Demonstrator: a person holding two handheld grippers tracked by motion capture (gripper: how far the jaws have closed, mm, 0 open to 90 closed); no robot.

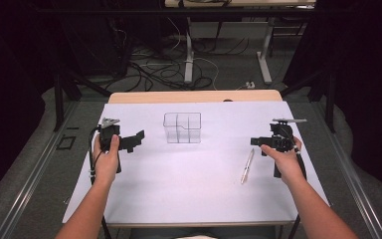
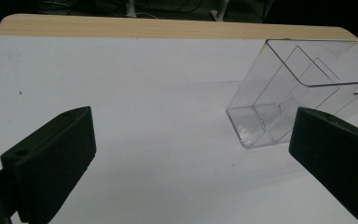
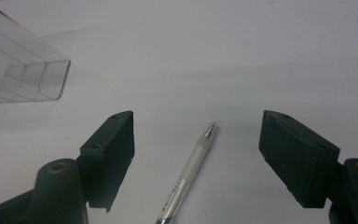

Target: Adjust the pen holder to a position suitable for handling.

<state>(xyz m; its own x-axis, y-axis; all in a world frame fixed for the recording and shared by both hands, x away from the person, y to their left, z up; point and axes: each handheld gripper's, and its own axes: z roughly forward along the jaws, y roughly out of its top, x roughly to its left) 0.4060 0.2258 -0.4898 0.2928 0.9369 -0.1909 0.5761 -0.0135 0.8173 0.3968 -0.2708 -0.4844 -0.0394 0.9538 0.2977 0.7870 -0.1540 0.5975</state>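
A clear plastic box (image 1: 182,127) with several compartments stands at the middle back of the white table (image 1: 179,194). A silver pen (image 1: 247,166) lies on the table to its right. My left gripper (image 1: 138,139) is held left of the box with its jaws wide open and nothing between them; in the left gripper view (image 2: 193,114) the box (image 2: 289,102) shows ahead to the right. My right gripper (image 1: 255,143) hovers just up and right of the pen. The right gripper view (image 3: 198,116) shows the jaws open with the pen (image 3: 186,177) on the table between them, untouched.
The table's wooden far edge (image 1: 194,96) borders the white sheet. Beyond it are desk legs (image 1: 189,55) and loose cables (image 1: 154,74) on the floor. Dark curtains hang on both sides. Bare white surface lies between the two hands.
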